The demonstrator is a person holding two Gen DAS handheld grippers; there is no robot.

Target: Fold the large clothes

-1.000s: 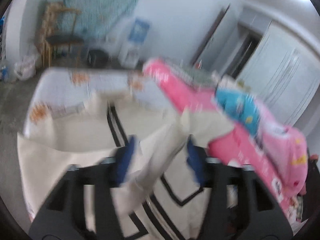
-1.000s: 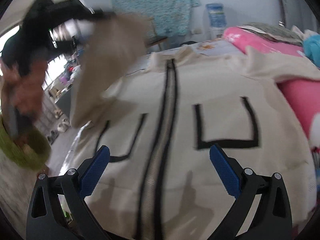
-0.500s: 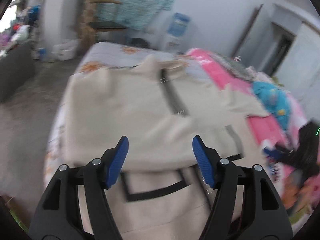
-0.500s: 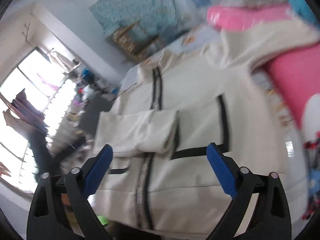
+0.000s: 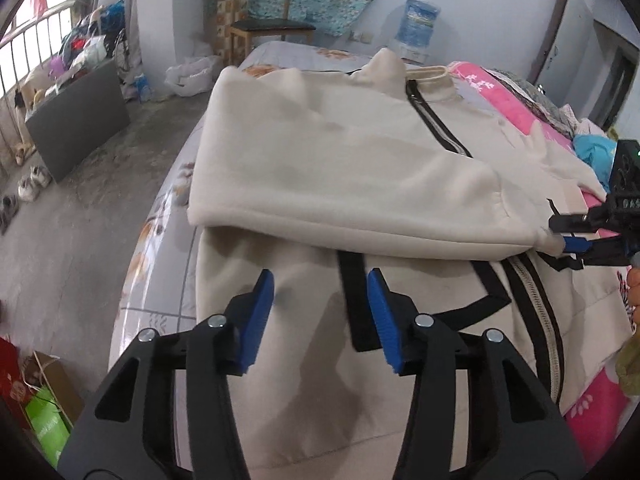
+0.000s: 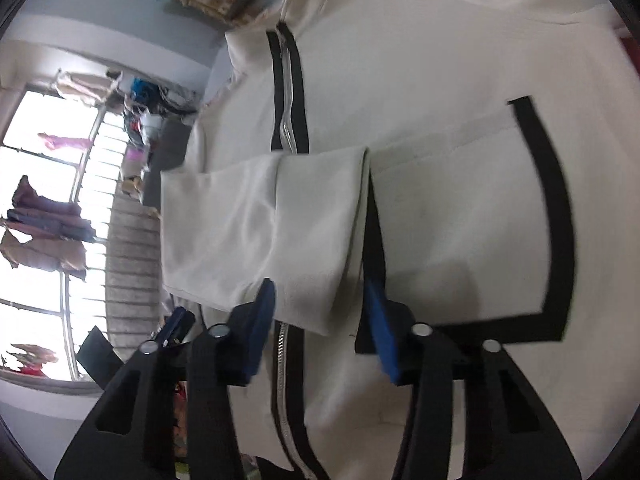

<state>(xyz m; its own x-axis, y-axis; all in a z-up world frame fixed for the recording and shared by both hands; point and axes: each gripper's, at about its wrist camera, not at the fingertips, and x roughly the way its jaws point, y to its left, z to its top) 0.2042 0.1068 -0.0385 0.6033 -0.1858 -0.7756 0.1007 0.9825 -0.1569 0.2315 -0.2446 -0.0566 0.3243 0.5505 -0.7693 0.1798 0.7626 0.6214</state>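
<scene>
A large cream zip jacket with black trim lies spread on a bed. Its left sleeve is folded across the chest, its cuff near the zipper. My left gripper is open and empty, hovering over the jacket's lower front by a black pocket outline. My right gripper is open, its blue pads on either side of the sleeve cuff. The right gripper also shows in the left wrist view at the cuff's end.
Pink bedding and a blue item lie along the bed's right side. A wooden chair and water dispenser stand behind the bed. Concrete floor, a dark box and shoes are to the left.
The left gripper let go of the sleeve, which now lies folded across the chest, and drew back. The right gripper swung in and down to the sleeve cuff.
</scene>
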